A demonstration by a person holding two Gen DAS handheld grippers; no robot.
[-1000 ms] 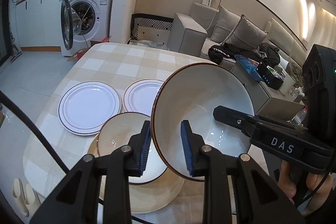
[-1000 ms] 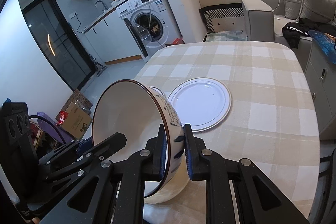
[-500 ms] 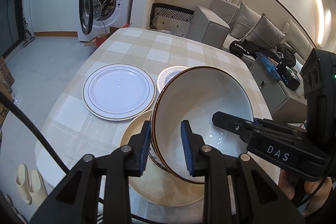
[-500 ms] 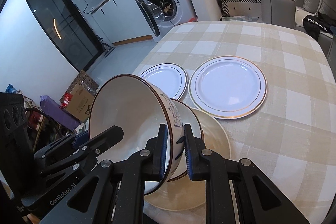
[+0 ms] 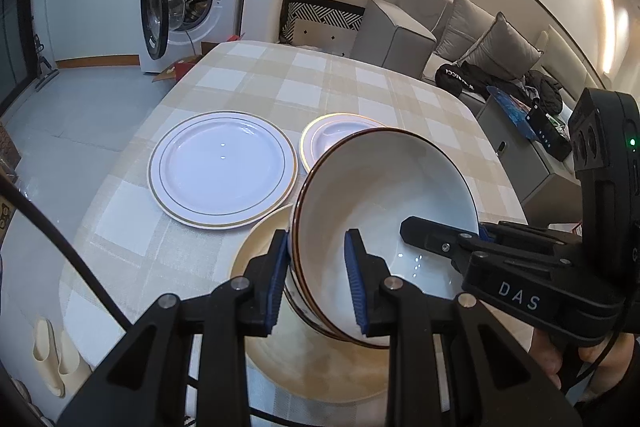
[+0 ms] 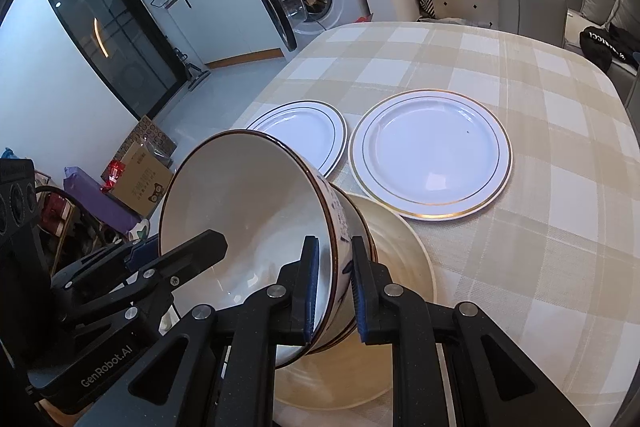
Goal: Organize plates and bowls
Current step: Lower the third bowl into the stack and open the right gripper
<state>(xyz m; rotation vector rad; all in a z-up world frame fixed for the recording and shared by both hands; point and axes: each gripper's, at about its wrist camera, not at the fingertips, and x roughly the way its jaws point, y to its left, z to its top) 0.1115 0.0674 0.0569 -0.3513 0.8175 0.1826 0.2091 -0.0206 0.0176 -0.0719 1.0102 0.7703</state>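
A: The left gripper (image 5: 318,277) is clamped on the near rim of the white brown-rimmed ceramic bowl (image 5: 384,195); the right gripper (image 6: 334,285) pinches its blue-patterned wall. The bowl sits tilted in another bowl on the cream plate (image 6: 404,255).

B: The risk?

A: Uneven release. The bowl could rock and chip the one beneath.

B: Room?

A: Two gold-rimmed white plates, the larger plate (image 5: 224,169) and the smaller plate (image 5: 328,139), lie just beyond; the checked table (image 6: 540,267) edge is near.

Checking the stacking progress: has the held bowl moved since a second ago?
Yes. The bowl, gripped at its rim by both grippers, has come down toward the beige plate and now sits nested in the other bowl there.
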